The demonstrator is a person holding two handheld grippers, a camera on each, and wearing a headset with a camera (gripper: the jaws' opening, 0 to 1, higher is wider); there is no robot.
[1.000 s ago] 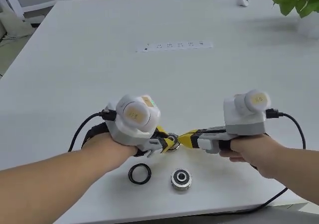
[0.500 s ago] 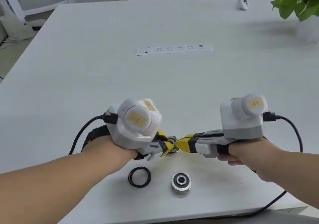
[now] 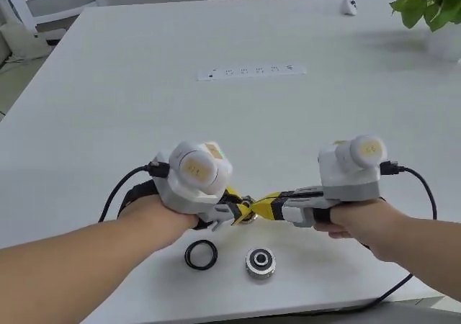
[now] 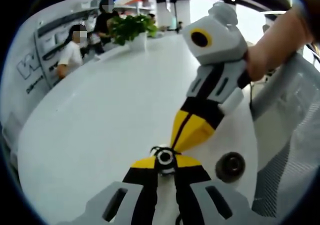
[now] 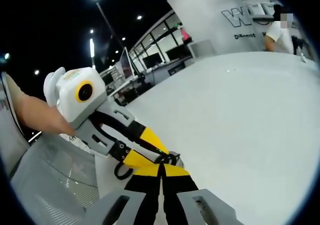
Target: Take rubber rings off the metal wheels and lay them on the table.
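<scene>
The left gripper point(image 4: 165, 163) pinched a wheel point(image 4: 165, 156) between its fingers. The right gripper point(image 5: 161, 169) had its fingers pressed together on the ring point(image 5: 171, 158) of this wheel. Near the fingers lay a loose ring point(image 3: 201, 254) and a second wheel point(image 3: 260, 261).

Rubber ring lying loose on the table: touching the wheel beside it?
Apart. The head view shows a strip of bare table between the rubber ring and the wheel.
</scene>
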